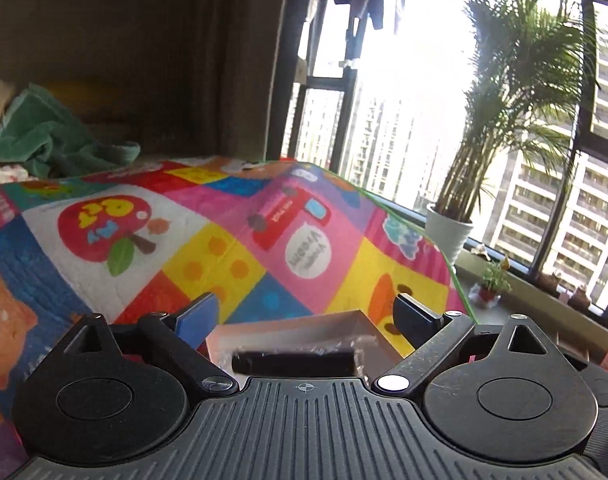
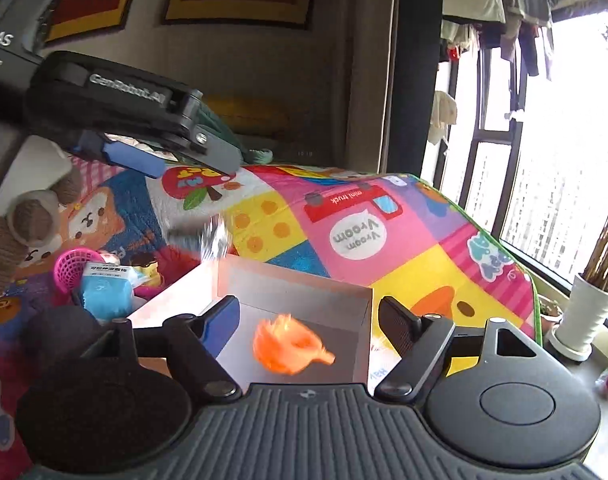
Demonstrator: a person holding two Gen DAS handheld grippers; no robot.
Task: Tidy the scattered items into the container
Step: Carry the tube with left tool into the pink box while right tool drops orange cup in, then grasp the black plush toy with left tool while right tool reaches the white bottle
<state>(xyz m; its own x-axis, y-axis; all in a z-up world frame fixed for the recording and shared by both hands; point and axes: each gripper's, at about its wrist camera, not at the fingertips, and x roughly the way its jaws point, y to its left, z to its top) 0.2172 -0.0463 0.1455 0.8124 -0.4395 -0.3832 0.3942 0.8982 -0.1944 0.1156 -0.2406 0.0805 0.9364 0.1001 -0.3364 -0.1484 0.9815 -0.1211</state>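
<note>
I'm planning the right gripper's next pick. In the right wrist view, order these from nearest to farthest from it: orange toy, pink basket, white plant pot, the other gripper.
1. Orange toy: inside the box, right between the open jaws.
2. Pink basket: left, on the mat.
3. White plant pot: far right, by the window. Too close to call against the basket.
4. Left gripper: upper left, above the mat.

Open box [image 2: 288, 292] on the play mat; blurred orange toy [image 2: 288, 346] inside, dark plastic-wrapped item [image 1: 294, 358] blurred above its rim.

Orange toy [image 2: 290, 346] in box [image 2: 296, 284], right tongs [image 2: 308, 322] spread
</note>
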